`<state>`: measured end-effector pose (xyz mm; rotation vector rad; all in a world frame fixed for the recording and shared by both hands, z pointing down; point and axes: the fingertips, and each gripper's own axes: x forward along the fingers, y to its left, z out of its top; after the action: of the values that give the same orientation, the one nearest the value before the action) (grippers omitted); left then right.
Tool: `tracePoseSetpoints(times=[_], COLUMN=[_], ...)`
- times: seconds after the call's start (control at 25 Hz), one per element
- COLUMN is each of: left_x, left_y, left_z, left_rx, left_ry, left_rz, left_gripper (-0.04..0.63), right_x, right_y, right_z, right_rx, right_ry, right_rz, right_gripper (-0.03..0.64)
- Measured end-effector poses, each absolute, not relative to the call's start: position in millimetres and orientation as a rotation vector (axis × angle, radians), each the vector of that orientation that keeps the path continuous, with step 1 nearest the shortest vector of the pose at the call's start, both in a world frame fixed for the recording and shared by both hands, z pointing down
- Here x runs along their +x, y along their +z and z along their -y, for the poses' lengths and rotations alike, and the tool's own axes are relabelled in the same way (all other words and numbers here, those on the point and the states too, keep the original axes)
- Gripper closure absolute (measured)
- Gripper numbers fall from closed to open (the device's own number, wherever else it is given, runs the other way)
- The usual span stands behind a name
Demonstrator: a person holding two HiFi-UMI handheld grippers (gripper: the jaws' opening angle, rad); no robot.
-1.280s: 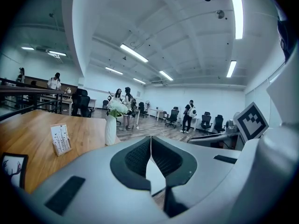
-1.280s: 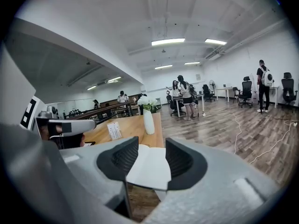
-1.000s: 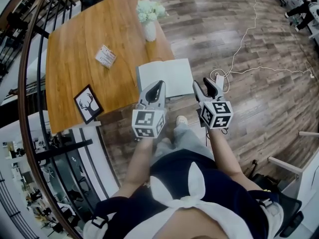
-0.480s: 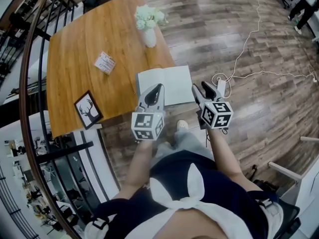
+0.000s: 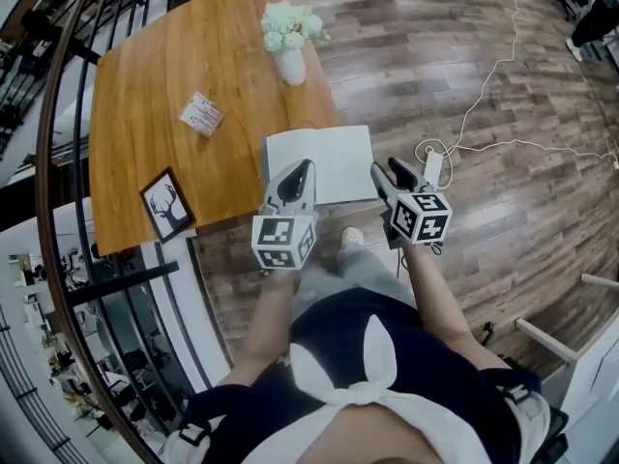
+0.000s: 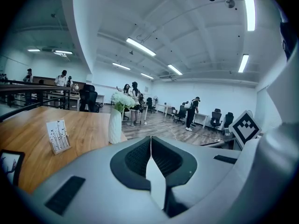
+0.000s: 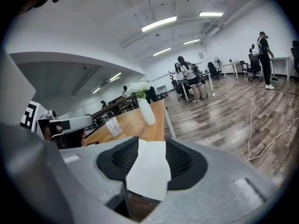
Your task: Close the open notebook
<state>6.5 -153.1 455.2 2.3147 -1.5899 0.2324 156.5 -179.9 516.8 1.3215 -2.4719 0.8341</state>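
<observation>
The open notebook (image 5: 329,153) lies flat with blank white pages up, at the near right corner of the wooden table (image 5: 164,75). In the head view my left gripper (image 5: 301,168) is over the notebook's near left part, jaws shut with nothing between them. My right gripper (image 5: 391,173) is open, just off the notebook's near right corner and past the table's edge. The white page (image 6: 156,181) shows below the left gripper's meeting tips, and the page (image 7: 147,169) fills the gap between the right jaws. How high the grippers are above the page, I cannot tell.
A white vase of white flowers (image 5: 289,58) stands beyond the notebook by the table's right edge. A small card stand (image 5: 201,114) and a framed deer picture (image 5: 166,204) sit to the left. A white cable (image 5: 484,114) trails over the floor on the right. A railing (image 5: 53,162) runs along the left.
The head camera has shifted a little. Both grippers stay at the notebook's near edge, and the notebook is still open.
</observation>
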Motion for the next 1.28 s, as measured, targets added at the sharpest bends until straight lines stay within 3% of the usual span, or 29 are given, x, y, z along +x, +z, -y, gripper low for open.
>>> tracePoseSetpoints(times=[1.28], left_x=[-9], left_y=[518], left_z=[180], left_rx=[2.149], left_ry=[0.273], left_rz=[1.639], left_gripper=[0.572], right_x=[154], right_y=[643], right_z=[203], right_rx=[1.088], right_ry=[1.135], right_rz=[2.301], right_gripper=[0.423])
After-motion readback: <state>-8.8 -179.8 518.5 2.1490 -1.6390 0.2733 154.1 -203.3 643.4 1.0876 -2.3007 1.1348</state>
